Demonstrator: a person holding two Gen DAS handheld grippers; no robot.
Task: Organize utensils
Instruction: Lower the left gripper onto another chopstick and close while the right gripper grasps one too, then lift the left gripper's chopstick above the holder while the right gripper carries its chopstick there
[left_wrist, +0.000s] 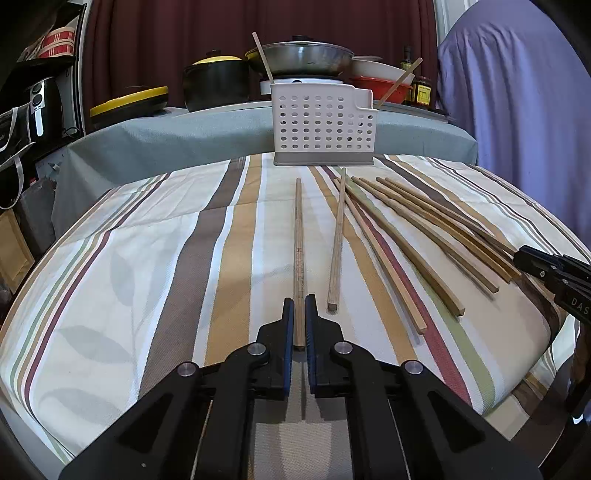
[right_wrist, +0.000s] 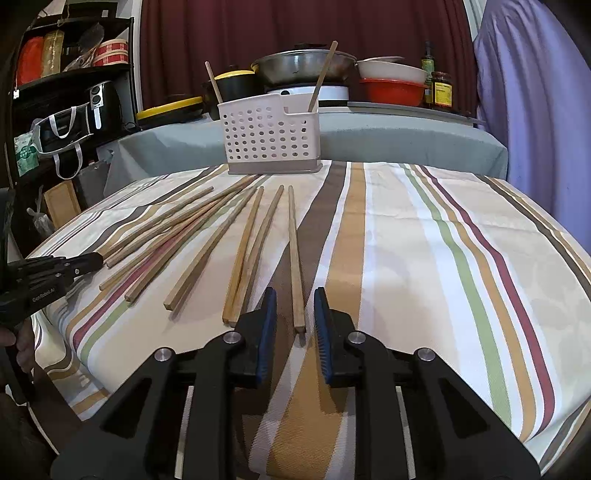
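Note:
Several wooden chopsticks (left_wrist: 406, 245) lie fanned out on the striped tablecloth (left_wrist: 147, 258) in front of a white perforated utensil holder (left_wrist: 321, 125). Two chopsticks stand in the holder (right_wrist: 269, 140). My left gripper (left_wrist: 299, 306) is shut on the near end of the leftmost chopstick (left_wrist: 298, 229), which points at the holder. My right gripper (right_wrist: 295, 295) is open. The near end of the rightmost chopstick (right_wrist: 293, 240) lies between its blue pads (right_wrist: 271, 306) with a gap on both sides. Each gripper shows at the edge of the other's view: left gripper (right_wrist: 98, 260), right gripper (left_wrist: 524, 260).
Behind the holder, a grey-covered table (left_wrist: 166, 140) carries a black pot with a yellow lid (left_wrist: 216, 85), a steel wok (left_wrist: 301, 57), bowls (right_wrist: 391, 83) and jars (right_wrist: 441, 92). A dark shelf with an air fryer (right_wrist: 96, 107) stands at left. Purple fabric (left_wrist: 517, 110) hangs at right.

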